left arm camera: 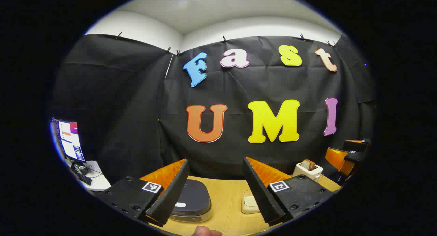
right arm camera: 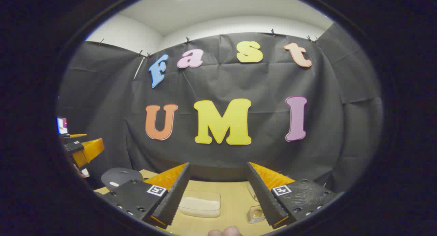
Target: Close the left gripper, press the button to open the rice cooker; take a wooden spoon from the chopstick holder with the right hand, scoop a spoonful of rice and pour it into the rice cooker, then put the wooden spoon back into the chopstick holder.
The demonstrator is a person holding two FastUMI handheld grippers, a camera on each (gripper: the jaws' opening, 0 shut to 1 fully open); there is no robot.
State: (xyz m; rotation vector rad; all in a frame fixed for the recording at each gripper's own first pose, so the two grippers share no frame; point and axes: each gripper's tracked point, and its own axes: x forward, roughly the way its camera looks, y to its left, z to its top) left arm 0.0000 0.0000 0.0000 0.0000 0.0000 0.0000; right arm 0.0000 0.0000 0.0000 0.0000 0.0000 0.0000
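Both my left gripper (left arm camera: pixel 215 188) and right gripper (right arm camera: pixel 218 191) hang wide open holding nothing, so nothing is done: the dark grey rice cooker (left arm camera: pixel 193 198) is shut and the clear tub of white rice (right arm camera: pixel 200 204) waits.

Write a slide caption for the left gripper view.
Open left gripper hovers above the closed rice cooker on the wooden table.

Left gripper (left arm camera: pixel 215 191), jaws wide apart, hangs above the table (left arm camera: pixel 228 202); the closed rice cooker (left arm camera: pixel 193 200) sits under its left finger, and bare wood runs between the cooker and a pale box (left arm camera: pixel 249 203). A toaster (left arm camera: pixel 308 168) stands far right. Right gripper (right arm camera: pixel 218 195), also spread, is over open tabletop, with the rice container (right arm camera: pixel 200 203) and a small jar (right arm camera: pixel 256 214) lying low ahead.
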